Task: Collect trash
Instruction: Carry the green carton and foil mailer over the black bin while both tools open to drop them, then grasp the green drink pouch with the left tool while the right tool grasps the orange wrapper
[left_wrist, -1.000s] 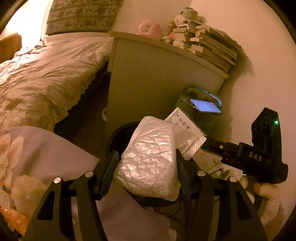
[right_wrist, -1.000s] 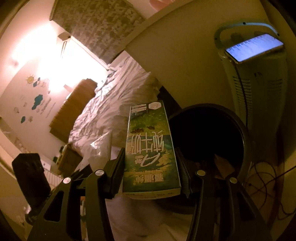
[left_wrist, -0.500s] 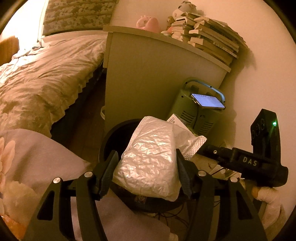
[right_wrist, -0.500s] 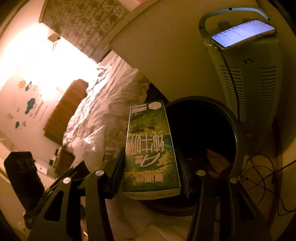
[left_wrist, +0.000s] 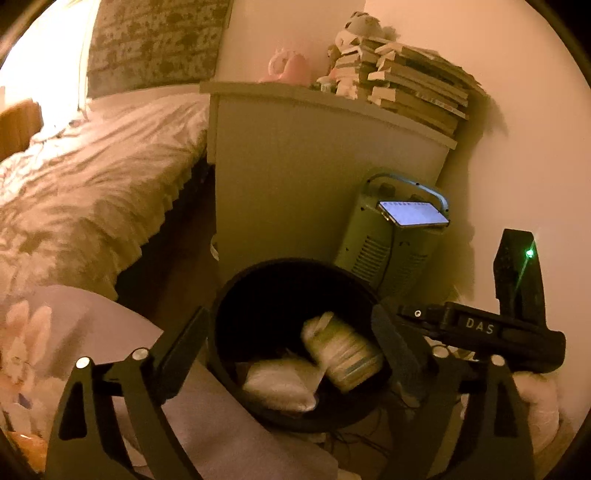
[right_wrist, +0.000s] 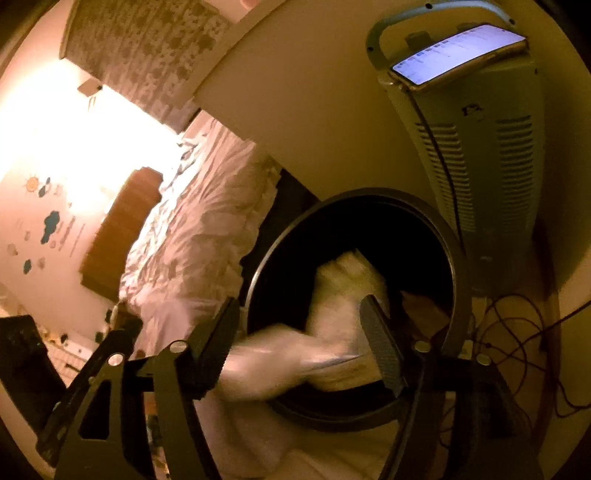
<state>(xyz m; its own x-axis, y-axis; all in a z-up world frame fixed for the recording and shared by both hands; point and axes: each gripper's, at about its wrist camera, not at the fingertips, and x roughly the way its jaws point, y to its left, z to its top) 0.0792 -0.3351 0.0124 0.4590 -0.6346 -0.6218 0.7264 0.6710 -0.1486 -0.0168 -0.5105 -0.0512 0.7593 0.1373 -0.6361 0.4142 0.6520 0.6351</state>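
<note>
A round black trash bin (left_wrist: 258, 280) stands on the floor beside a white cabinet. Inside it lie a crinkled silver bag (left_wrist: 280, 384) and a green milk carton (left_wrist: 343, 354), the carton tilted against the bin's right wall. My left gripper (left_wrist: 291, 354) is open and empty just above the bin's near rim. My right gripper (right_wrist: 299, 339) is open and empty over the same bin (right_wrist: 454, 258), where the trash shows as a pale blurred shape (right_wrist: 332, 332). The right gripper's body (left_wrist: 498, 328) shows in the left wrist view at right.
A white cabinet (left_wrist: 295, 166) with stacked books (left_wrist: 413, 88) stands behind the bin. A green heater (left_wrist: 391, 243) with a lit phone (left_wrist: 413, 214) on top stands at right, cables (right_wrist: 517, 332) on the floor. A bed (left_wrist: 92, 177) lies at left.
Both grippers have opened. The silver bag left the left gripper and the milk carton left the right one; both now lie in the bin.
</note>
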